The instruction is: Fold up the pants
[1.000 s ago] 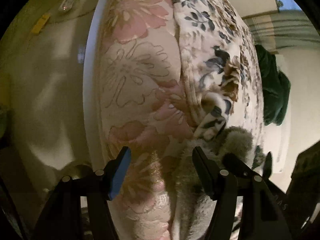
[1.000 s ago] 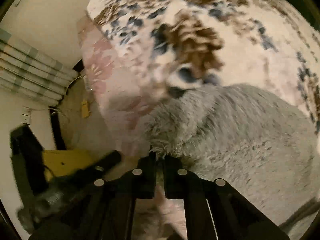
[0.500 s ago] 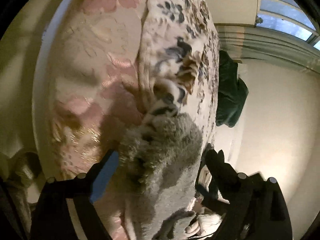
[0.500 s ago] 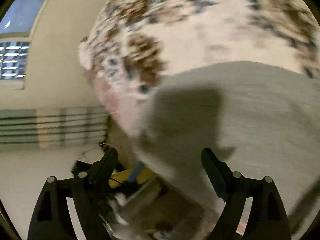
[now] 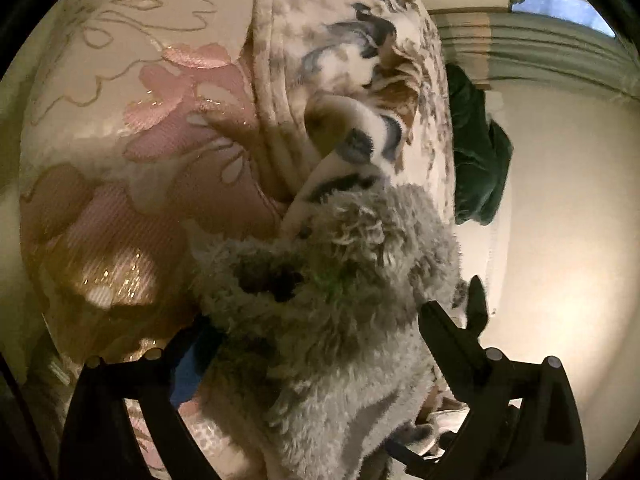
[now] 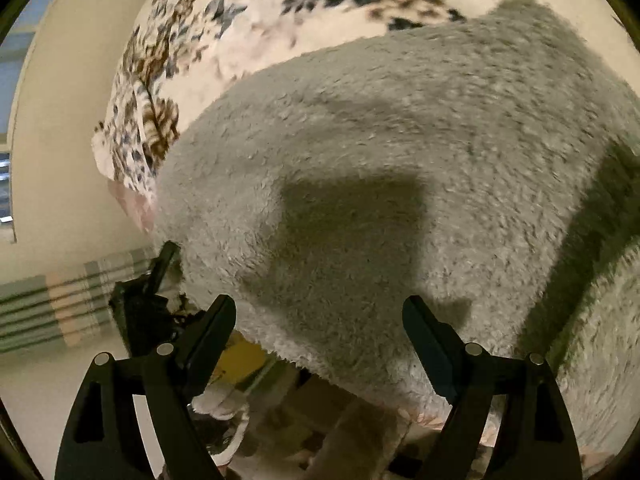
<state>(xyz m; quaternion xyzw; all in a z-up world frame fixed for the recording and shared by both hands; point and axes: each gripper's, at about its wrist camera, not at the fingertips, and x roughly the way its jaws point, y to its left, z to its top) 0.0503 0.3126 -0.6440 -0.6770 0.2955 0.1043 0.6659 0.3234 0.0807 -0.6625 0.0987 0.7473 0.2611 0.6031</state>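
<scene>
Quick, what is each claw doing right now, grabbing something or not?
Left gripper: open, gray fuzzy pants bunched between its fingers.
Right gripper: open, holding nothing, above the pants.

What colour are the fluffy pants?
Grey. The fluffy pants show best in the right wrist view, spread over the flowery blanket.

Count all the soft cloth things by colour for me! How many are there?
Grey: 1, the fuzzy pants
Flowery brown and blue: 1, the blanket
Pink flowery: 1, the bedspread
Dark green: 1, the cloth by the wall
Total: 4
</scene>
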